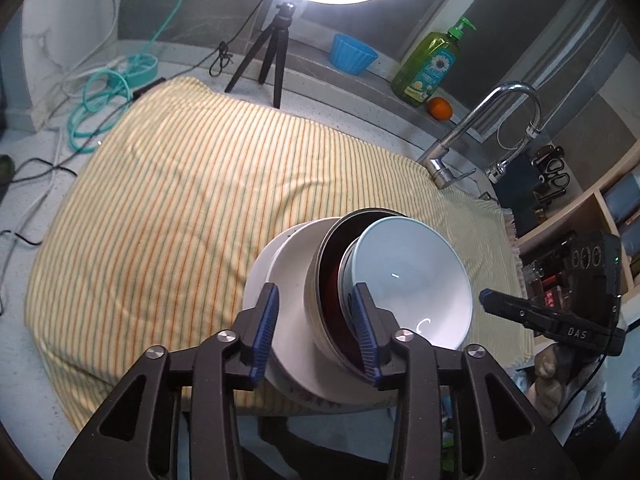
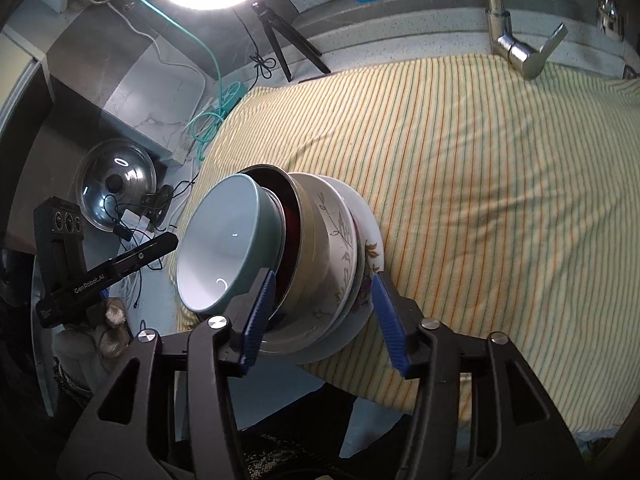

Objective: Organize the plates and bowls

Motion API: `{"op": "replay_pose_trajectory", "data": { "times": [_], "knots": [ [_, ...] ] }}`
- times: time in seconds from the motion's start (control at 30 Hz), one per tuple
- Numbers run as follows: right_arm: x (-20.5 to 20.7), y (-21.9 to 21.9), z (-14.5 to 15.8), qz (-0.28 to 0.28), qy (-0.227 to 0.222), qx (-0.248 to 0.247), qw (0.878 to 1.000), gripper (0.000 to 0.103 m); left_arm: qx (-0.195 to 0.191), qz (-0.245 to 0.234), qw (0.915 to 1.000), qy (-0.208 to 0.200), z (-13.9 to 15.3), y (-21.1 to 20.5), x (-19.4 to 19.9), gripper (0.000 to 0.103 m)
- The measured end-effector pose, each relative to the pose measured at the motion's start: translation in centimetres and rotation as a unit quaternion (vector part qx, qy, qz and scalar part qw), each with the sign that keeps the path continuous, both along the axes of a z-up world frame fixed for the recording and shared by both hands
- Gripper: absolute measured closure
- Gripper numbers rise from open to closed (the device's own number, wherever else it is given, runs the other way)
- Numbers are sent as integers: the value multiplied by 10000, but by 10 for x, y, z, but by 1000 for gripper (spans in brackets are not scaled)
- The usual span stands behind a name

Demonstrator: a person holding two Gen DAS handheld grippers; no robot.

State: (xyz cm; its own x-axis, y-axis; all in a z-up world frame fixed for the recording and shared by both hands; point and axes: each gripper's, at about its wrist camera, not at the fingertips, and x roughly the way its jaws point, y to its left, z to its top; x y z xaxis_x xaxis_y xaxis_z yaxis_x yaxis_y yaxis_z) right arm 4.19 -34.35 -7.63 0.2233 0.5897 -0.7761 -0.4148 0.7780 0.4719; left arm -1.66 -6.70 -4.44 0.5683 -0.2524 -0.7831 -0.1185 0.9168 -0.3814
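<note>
A nested stack of dishes is tilted above the striped cloth: a pale blue bowl (image 1: 412, 276) (image 2: 218, 244) innermost, a steel bowl (image 1: 324, 284) (image 2: 298, 264) with a dark red inside, a floral bowl (image 2: 340, 248), and a white plate (image 1: 280, 276) (image 2: 368, 236) outermost. My left gripper (image 1: 316, 332) straddles the stack's rims, one finger on the plate's outside, one inside the blue bowl. My right gripper (image 2: 324, 316) straddles the same stack from the opposite side. Both appear clamped on the stack.
A yellow striped cloth (image 1: 180, 184) (image 2: 480, 168) covers the counter. A tap (image 1: 480, 128) (image 2: 516, 44), a ring light on a tripod (image 1: 272, 60), a blue cup (image 1: 352, 54), a green soap bottle (image 1: 428, 68), an orange (image 1: 440, 108), cables (image 1: 100, 96) and a pot lid (image 2: 116, 184) surround it.
</note>
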Motion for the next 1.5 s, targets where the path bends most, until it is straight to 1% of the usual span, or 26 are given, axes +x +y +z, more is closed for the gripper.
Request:
{"op": "replay_pose_trajectory", "data": {
  "times": [0.03,0.07,0.1,0.13,0.17,0.23,0.27,0.3,0.5,0.67,0.77,1.17,1.33,1.5],
  "knots": [
    [-2,0,3,24,-77,-23,10000,49,96,34,9999,-42,3,-2,-3,57],
    [-5,-1,6,33,-169,-50,9998,44,207,76,9997,-101,6,-4,-6,53],
    [-7,-3,10,27,-285,-62,9996,41,338,110,9992,-179,10,-7,-9,52],
    [-10,-4,13,21,-372,-58,9993,36,474,129,9985,-260,14,-10,-13,47],
    [-13,-6,17,20,-475,-45,9989,33,599,159,9975,-340,19,-13,-16,40],
    [-17,-9,24,9,-626,-56,9980,31,730,228,9961,-446,25,-17,-20,35],
    [-18,-9,27,7,-687,-78,9976,30,778,263,9955,-477,28,-18,-22,34],
    [-20,-10,31,0,-789,-112,9968,30,822,291,9949,-508,30,-19,-24,34],
    [-36,-18,50,-84,-1260,-159,9919,18,1158,402,9900,-702,44,-29,-34,33],
    [-47,-22,62,-160,-1584,-244,9869,11,1162,425,9889,-819,51,-36,-41,32],
    [-52,-25,66,-206,-1670,-208,9855,8,1175,397,9887,-837,52,-40,-44,32],
    [-57,-29,68,-259,-1704,-157,9849,7,1213,433,9876,-903,57,-43,-51,32],
    [-61,-26,69,-266,-1756,-197,9839,7,1326,459,9869,-791,53,-45,-50,32],
    [-61,-27,69,-311,-1746,-183,9840,7,1350,498,9865,-789,55,-43,-50,32]
  ]
}}
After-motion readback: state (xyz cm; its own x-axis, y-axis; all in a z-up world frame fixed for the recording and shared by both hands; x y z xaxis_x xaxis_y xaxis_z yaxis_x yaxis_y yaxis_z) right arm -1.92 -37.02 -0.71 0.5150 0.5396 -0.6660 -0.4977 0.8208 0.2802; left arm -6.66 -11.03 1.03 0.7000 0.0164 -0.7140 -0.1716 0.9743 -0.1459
